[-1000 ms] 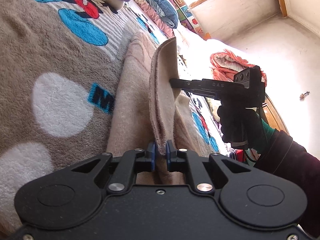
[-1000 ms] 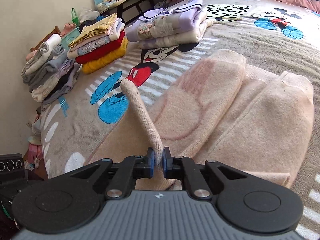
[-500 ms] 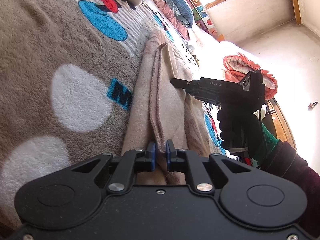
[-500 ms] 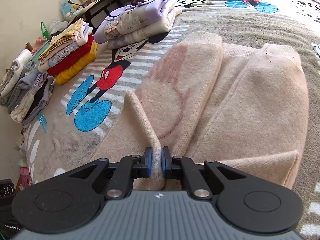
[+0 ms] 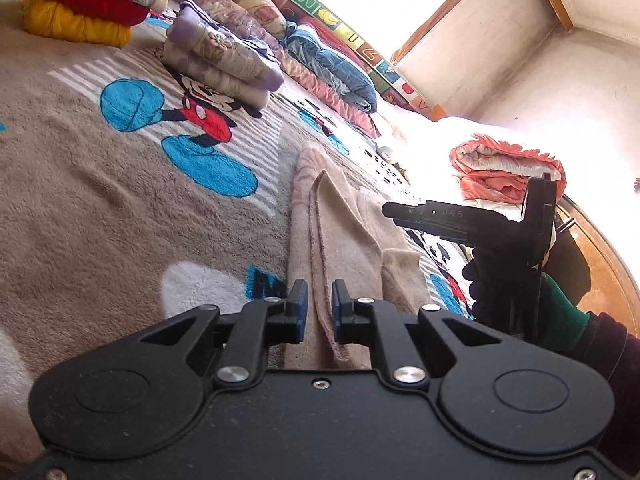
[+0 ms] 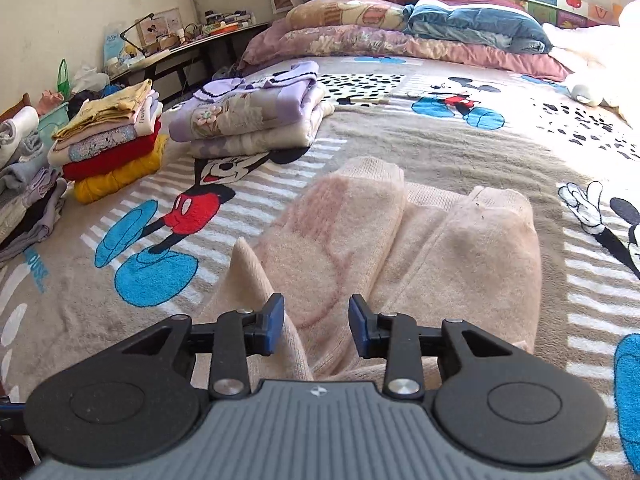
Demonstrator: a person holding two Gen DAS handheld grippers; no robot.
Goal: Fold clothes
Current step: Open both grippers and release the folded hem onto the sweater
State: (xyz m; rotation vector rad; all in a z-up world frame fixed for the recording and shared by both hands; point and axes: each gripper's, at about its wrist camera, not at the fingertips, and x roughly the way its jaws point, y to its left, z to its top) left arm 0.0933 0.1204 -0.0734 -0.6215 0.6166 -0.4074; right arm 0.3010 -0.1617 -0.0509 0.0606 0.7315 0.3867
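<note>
A beige fleece garment [image 6: 460, 264] lies folded lengthwise on the Mickey Mouse blanket [image 6: 400, 136]. In the right wrist view my right gripper [image 6: 317, 322] is open over its near end, and a raised corner of fabric [image 6: 256, 276] stands by the left finger, touching neither pad. In the left wrist view my left gripper [image 5: 319, 308] is slightly open at the garment [image 5: 344, 232]. The folded edge runs between the pads, close to the right one. The right gripper [image 5: 386, 212], held by a gloved hand [image 5: 492, 280], hovers above the garment's far side.
Two stacks of folded clothes sit on the blanket, a lilac one [image 6: 248, 120] and a yellow-and-red one [image 6: 112, 148]. Loose clothes pile [image 6: 28, 184] at the left edge. Pillows and quilts [image 6: 400, 36] line the headboard. An orange cloth bundle [image 5: 504, 168] lies beyond the right gripper.
Both grippers were shut on a lifted edge of the garment. The edge has come down onto the bed and both have opened, the right one wide. The right gripper has lifted off the cloth.
</note>
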